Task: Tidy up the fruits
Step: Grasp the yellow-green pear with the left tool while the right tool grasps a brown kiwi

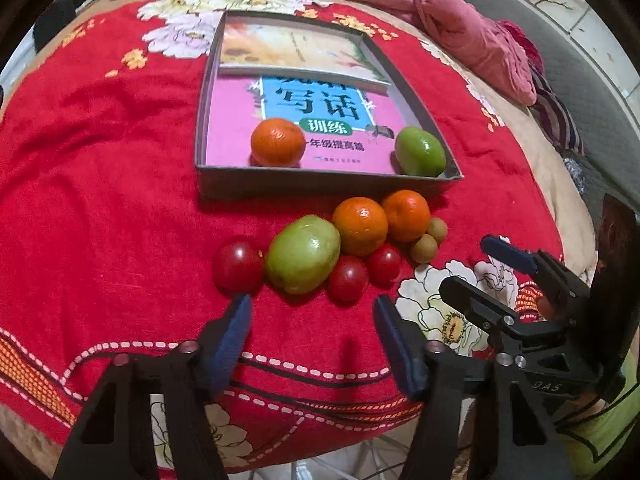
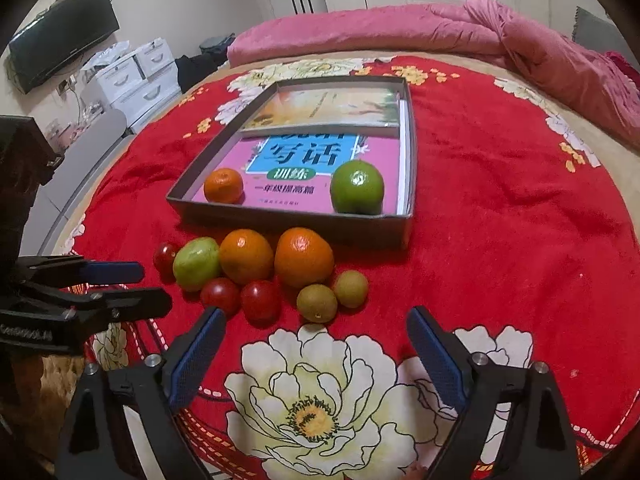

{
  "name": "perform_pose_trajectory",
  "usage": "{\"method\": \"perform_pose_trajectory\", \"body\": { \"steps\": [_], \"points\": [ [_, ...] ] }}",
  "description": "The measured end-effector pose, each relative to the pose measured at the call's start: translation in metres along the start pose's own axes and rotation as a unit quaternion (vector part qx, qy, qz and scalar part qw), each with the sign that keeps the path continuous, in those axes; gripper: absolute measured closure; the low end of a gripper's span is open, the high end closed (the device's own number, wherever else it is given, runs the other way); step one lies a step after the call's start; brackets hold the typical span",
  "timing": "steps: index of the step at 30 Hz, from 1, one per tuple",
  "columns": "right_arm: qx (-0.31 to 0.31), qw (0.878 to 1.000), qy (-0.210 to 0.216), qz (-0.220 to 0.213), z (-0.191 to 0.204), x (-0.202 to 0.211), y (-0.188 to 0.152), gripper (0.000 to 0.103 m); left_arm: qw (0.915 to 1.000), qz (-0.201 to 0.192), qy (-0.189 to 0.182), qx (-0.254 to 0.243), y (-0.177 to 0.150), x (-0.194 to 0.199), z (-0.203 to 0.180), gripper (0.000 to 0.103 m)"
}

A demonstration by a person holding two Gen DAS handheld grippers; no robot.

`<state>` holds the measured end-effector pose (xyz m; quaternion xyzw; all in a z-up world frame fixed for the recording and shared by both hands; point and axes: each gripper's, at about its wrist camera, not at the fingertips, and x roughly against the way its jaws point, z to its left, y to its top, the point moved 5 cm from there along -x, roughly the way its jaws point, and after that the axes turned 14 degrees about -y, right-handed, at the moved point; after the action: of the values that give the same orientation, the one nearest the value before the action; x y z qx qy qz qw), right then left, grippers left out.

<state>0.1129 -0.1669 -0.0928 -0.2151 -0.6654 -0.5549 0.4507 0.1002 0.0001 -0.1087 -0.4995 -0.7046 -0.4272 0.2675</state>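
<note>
**Fruit cluster on the bed, both tools open and empty**

The left tool stood part-open, holding nothing, just short of the red tomatoes and the large green fruit; the right tool stood wide, empty, near the two small brown fruits. Tomatoes likely soft and smooth-skinned (grip lightly across the middle). Beyond them, the oranges appeared firmer and heavier. Farthest, the grey tray already held one orange and one green fruit.
</note>
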Motion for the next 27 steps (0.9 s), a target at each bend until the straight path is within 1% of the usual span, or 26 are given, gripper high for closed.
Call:
{"method": "perform_pose_trajectory", "body": {
  "steps": [1,2,3,5,6,8,10,11,13,17,21,23,24,27],
  "points": [
    [0.003,1.0,0.0,0.003,0.001,-0.002,-0.001,0.022,1.0,0.0,-0.002,0.002,0.0,-0.001,0.001,0.045],
    [0.006,1.0,-0.002,0.008,0.002,-0.004,-0.002,0.028,1.0,0.0,-0.005,0.005,0.0,-0.002,0.002,0.05],
    [0.008,1.0,-0.002,0.011,0.002,-0.005,-0.003,0.031,0.9999,0.0,-0.009,0.005,0.001,-0.002,0.002,0.053],
    [0.009,1.0,0.003,0.02,0.003,-0.01,-0.005,0.044,0.9999,-0.005,-0.01,0.0,0.004,-0.001,0.0,0.055],
    [0.006,1.0,0.007,0.026,0.003,-0.012,-0.006,0.047,0.9999,-0.005,-0.009,-0.005,0.007,-0.001,-0.001,0.055],
    [-0.003,0.999,0.016,0.038,0.003,-0.017,-0.008,0.057,0.9998,-0.006,-0.007,-0.019,0.013,0.0,-0.004,0.055],
    [-0.008,0.999,0.019,0.044,0.002,-0.021,-0.01,0.061,0.9993,0.0,-0.01,-0.035,0.02,-0.001,-0.006,0.055],
    [-0.011,0.998,0.021,0.05,0.001,-0.024,-0.01,0.064,0.999,0.006,-0.008,-0.043,0.023,-0.003,-0.006,0.056],
    [-0.015,0.998,0.027,0.055,0.0,-0.027,-0.011,0.067,0.9983,0.02,0.002,-0.054,0.028,-0.008,-0.005,0.056],
    [-0.014,0.998,0.031,0.053,0.001,-0.027,-0.01,0.067,0.9962,0.049,0.001,-0.072,0.031,-0.021,-0.004,0.056],
    [-0.008,0.998,0.031,0.053,0.004,-0.028,-0.01,0.067,0.9922,0.069,0.017,-0.102,0.036,-0.03,-0.005,0.056],
    [-0.008,0.998,0.031,0.052,0.005,-0.029,-0.009,0.067,0.9909,0.079,0.017,-0.108,0.041,-0.033,-0.004,0.056],
    [-0.008,0.998,0.031,0.052,0.005,-0.029,-0.009,0.067,0.9901,0.084,0.018,-0.111,0.044,-0.034,-0.003,0.058],
    [-0.011,0.998,0.031,0.05,0.005,-0.03,-0.008,0.07,0.9875,0.103,0.018,-0.119,0.05,-0.04,0.0,0.059]
  ]
}}
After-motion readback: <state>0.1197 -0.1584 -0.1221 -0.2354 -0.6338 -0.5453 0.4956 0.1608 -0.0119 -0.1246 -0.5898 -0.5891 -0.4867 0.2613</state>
